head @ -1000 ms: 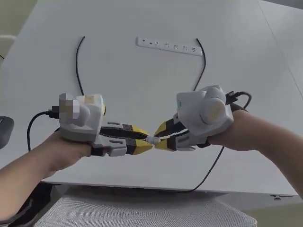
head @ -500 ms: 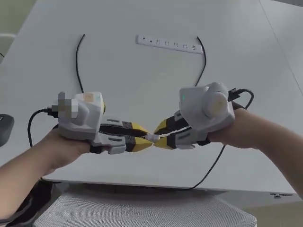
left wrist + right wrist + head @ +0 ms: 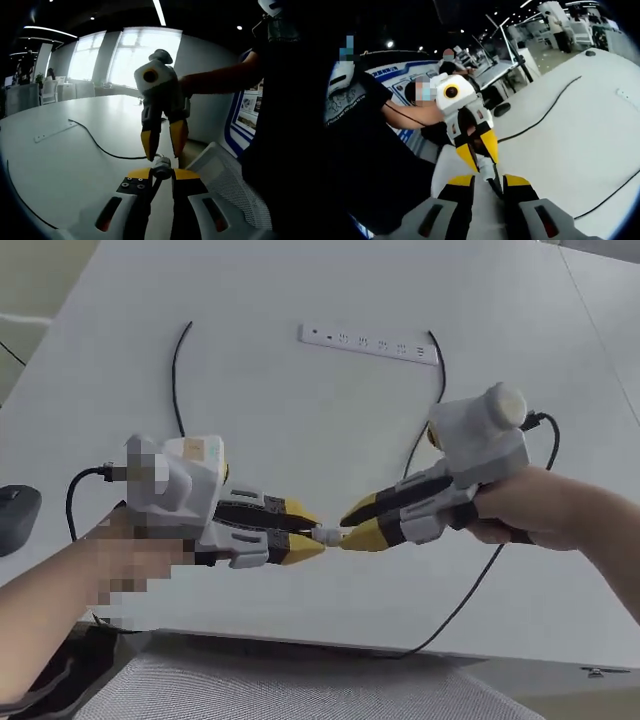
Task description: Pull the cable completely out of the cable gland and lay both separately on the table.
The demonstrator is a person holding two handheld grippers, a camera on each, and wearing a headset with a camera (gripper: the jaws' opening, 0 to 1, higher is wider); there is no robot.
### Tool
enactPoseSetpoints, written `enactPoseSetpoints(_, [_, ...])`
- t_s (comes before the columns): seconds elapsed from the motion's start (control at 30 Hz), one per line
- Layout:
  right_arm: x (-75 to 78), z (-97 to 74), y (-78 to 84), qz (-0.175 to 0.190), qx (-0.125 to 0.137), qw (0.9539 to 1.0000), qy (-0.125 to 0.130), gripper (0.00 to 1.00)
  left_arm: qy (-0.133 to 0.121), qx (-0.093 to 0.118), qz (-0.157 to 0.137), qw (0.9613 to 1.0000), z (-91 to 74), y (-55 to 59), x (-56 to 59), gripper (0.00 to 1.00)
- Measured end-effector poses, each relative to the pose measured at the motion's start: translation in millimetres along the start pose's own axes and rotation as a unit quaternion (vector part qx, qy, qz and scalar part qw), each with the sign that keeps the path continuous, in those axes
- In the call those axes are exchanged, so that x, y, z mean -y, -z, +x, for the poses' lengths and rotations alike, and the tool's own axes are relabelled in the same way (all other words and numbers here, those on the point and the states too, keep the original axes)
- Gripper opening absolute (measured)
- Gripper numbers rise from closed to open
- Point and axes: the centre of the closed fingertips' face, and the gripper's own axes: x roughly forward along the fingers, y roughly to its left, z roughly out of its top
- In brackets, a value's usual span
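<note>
One cable gland [image 3: 322,534], small, whitish, rounded

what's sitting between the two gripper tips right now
The small white cable gland, spanning the gap from left gripper to right gripper; clearest in the head view.

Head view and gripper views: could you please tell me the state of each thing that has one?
left gripper: shut on the cable gland.
right gripper: jaws around the cable, grip unclear.
cable gland: held in the air, cable in it.
cable: not pulled out, off the table.
power strip: lying flat on the table.
</note>
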Motion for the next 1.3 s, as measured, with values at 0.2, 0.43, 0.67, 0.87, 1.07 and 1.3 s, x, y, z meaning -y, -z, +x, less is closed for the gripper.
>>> enactPoseSetpoints(0.2, [-0.9,-2.7,-5.4,0.032,0.031,0.9983,-0.039,0.14,-0.001,-0.002,0.001,1.0000,1.9,-2.2,0.2,0.15])
enactPoseSetpoints(0.43, [-8.9,2.0,-2.6,0.017,0.015,0.9980,-0.058,0.14,-0.008,0.006,-0.010,0.9999,0.6,-8.8,-1.1,0.15])
enactPoseSetpoints(0.67, [-9.7,5.5,-4.6,0.017,0.023,0.9973,-0.068,0.10,-0.012,0.003,-0.019,0.9997,2.8,-7.6,-1.8,0.15])
enactPoseSetpoints(0.87, [-8.8,6.4,-2.0,-0.064,0.007,0.9971,-0.040,0.08,-0.013,0.003,-0.037,0.9992,2.9,-6.4,-2.3,0.15])
enactPoseSetpoints(1.07, [-9.4,5.1,-6.3,-0.128,0.002,0.9918,0.007,0.07,-0.014,0.012,-0.053,0.9984,-0.2,-9.2,-3.4,0.15])
enactPoseSetpoints(1.3, [-11.4,8.1,1.0,-0.280,-0.036,0.9558,0.081,0.07,-0.004,0.009,-0.075,0.9972,1.4,-4.3,0.4,0.15])
